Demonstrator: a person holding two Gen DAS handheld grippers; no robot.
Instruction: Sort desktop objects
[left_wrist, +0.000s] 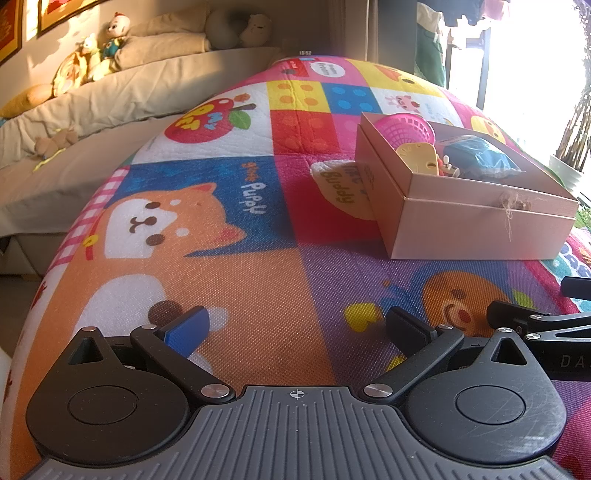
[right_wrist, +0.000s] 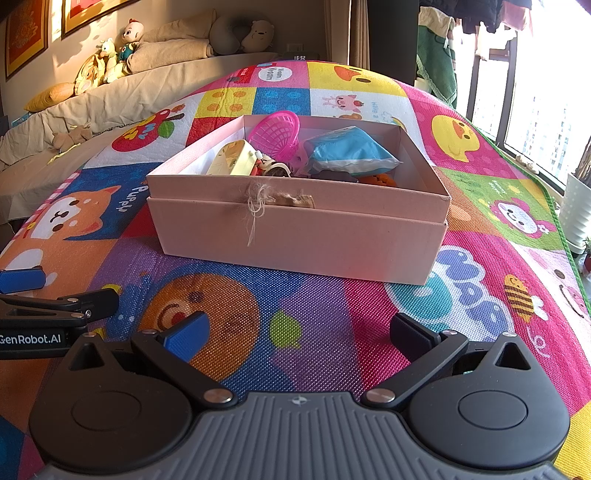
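Observation:
A pink cardboard box stands on the colourful play mat. Inside lie a pink mesh basket, a cream toy, a blue packet and small items. My left gripper hovers open over the mat, left of the box, nothing between its fingers. My right gripper hangs open in front of the box's near wall, also empty. In the right wrist view the left gripper shows at the left edge.
The play mat covers the surface. A bed with beige bedding, pillows and plush toys lies to the left. A window and a white plant pot are on the right. Part of the right gripper's body pokes in at the edge.

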